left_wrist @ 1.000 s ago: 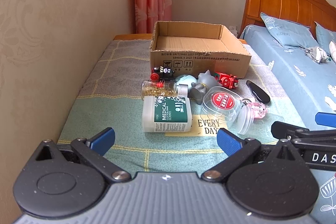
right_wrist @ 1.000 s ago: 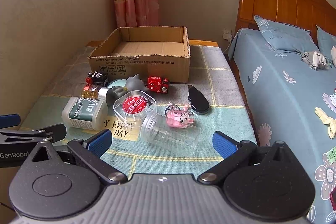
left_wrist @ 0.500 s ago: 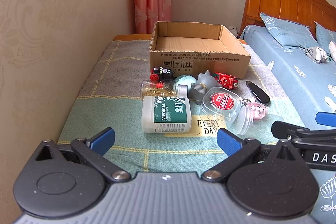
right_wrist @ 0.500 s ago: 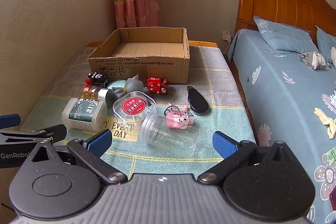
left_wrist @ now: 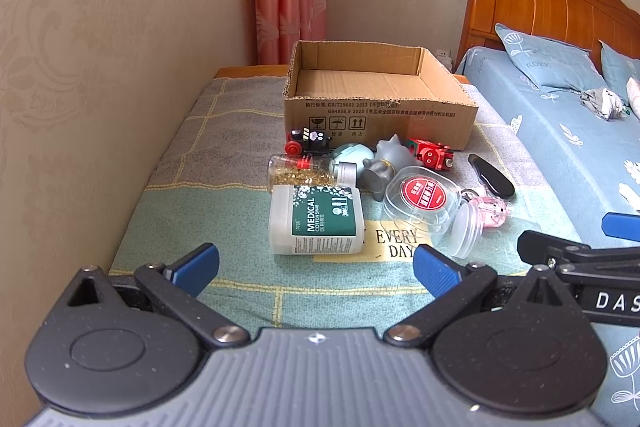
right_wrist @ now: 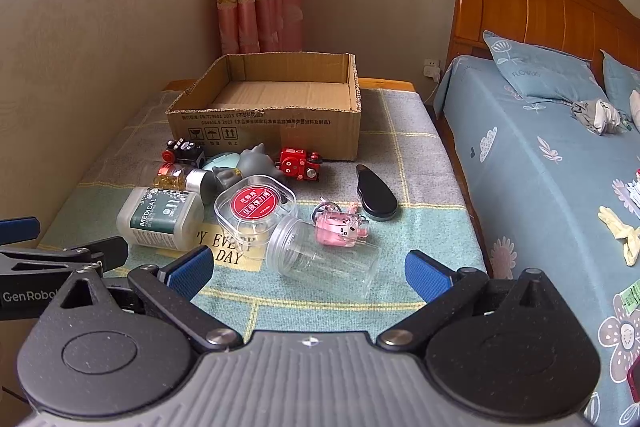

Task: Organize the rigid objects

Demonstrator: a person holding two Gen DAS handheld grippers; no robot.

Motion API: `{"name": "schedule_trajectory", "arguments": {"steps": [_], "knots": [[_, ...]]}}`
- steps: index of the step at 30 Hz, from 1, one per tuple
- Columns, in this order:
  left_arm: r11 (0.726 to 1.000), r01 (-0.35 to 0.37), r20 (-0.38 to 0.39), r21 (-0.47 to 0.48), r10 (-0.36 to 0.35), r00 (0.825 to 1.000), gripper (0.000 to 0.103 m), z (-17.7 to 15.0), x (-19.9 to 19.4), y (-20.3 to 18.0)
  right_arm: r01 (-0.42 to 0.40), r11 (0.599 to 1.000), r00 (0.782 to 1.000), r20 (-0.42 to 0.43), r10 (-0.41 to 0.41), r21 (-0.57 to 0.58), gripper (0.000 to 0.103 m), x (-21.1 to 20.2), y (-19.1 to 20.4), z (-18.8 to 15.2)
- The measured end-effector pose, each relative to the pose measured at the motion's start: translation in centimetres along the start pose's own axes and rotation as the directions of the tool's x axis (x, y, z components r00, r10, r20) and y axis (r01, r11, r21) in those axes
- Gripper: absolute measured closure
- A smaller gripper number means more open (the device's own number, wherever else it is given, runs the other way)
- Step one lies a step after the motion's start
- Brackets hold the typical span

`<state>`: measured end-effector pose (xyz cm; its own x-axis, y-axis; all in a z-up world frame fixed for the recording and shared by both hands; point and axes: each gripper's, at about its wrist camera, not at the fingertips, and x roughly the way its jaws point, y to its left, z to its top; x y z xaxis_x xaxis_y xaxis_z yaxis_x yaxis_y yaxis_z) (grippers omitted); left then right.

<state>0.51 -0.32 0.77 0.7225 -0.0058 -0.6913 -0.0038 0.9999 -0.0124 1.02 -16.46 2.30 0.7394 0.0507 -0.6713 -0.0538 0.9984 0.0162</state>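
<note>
While both claws hung low over the near end of the worktop [left_wrist: 168, 211], neither one held a thing. The left claw [left_wrist: 316, 267] had its blue fingers spread wide apart, and so did the right claw [right_wrist: 308, 269].

A checked cloth covered the worktop, with the words "EVERY DAY" printed on it. At the far end sat a cardboard box [left_wrist: 380, 115] with its top open and only its bare floor showing inside. All the little things lay in a bunch on the cloth, in front of the box.

Nearest the left claw lay a white cotton swab box [left_wrist: 316, 219] on its side, with a green label. Just behind it lay a small glass bottle [left_wrist: 304, 175] of gold bits. A black toy train [left_wrist: 308, 141] stood close to the cardboard box, and a red toy robot [left_wrist: 430, 155] stood further right. A grey animal figure [left_wrist: 382, 167] sat between them, touching a pale green round thing [left_wrist: 350, 153].

A clear case with a red round label [right_wrist: 256, 211] rested in the middle. A clear jar [right_wrist: 324, 259] lay on its side just in front of the right claw. A pink keychain [right_wrist: 340, 229] lay right behind the jar. A black oval thing [right_wrist: 376, 193] lay apart, off to the right.

A bed [right_wrist: 540, 187] with a blue sheet stood beside the worktop.
</note>
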Motion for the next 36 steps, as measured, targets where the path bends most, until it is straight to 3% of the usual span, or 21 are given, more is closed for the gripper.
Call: {"name": "schedule_trajectory", "arguments": {"steps": [22,28,36], "knots": [[1.0,0.02,-0.011,0.009,-0.02,1.0,0.001,0.9,1.9,0.2,-0.002,1.0,1.0,-0.021,0.002,0.008,0.0,1.6,0.0,0.6],[0.997,0.077,-0.014,0.02,-0.077,0.997,0.001,1.2,3.0,0.4,-0.01,1.0,1.0,-0.028,0.01,0.0,0.0,2.4,-0.3,0.7],[0.996,0.08,-0.052,0.03,-0.079,0.996,0.001,1.2,5.8,1.2,0.034,0.999,0.993,-0.111,-0.031,0.031,0.0,5.1,-2.5,0.2]]}}
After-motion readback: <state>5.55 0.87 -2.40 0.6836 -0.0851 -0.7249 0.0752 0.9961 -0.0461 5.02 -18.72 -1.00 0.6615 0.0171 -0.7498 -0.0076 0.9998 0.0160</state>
